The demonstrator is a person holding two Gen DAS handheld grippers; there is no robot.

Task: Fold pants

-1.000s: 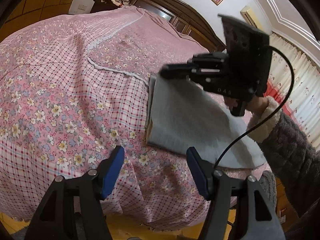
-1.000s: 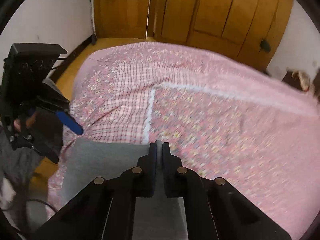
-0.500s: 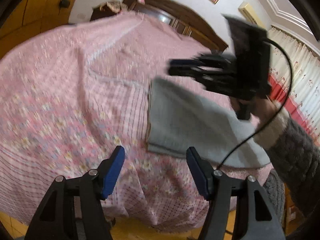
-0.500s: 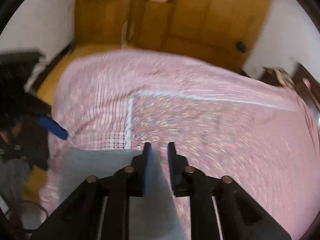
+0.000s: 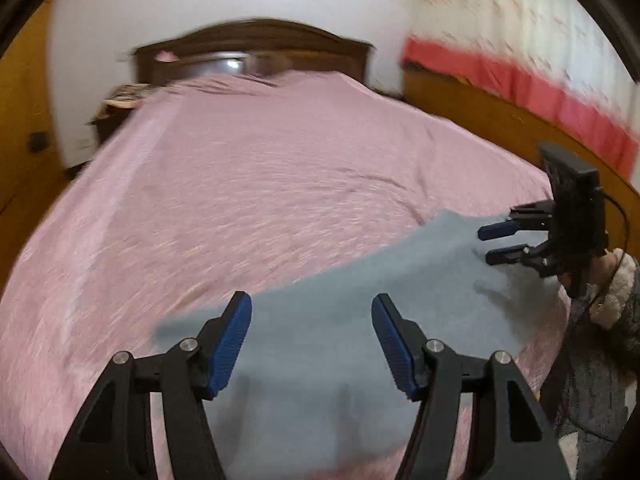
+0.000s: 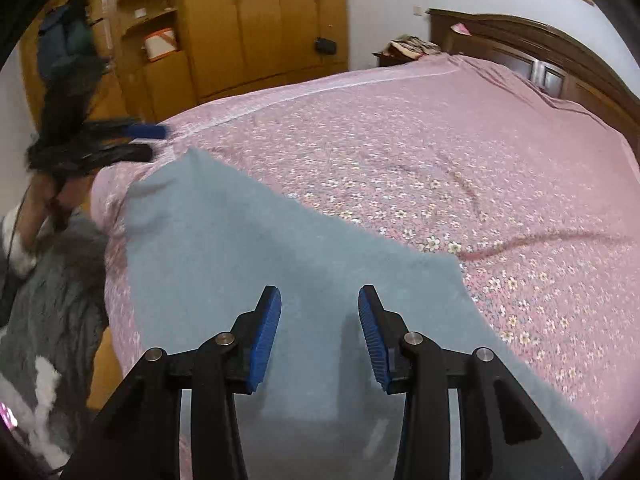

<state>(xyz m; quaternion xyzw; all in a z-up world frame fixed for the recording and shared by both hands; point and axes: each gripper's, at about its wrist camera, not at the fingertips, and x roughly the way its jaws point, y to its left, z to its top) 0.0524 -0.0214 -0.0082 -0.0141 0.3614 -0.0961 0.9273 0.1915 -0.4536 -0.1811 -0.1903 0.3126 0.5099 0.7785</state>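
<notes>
With the left gripper (image 5: 311, 340) and the right gripper (image 6: 319, 332) both spread wide and empty above the grey pants (image 6: 248, 264), which lie flat at 6 o'clock on the pink bedspread (image 6: 440, 152), a single layer could be pinched and the fold dragged askew.

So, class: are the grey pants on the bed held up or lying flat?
Lying flat: the grey pants rest on the pink bedspread, and both grippers hover open, gripping nothing.

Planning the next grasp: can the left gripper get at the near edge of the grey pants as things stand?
Probably yes. The left gripper is open right over the pants, which lie flat on the bedspread; nothing lies between. The right gripper is open, off to the side.
</notes>
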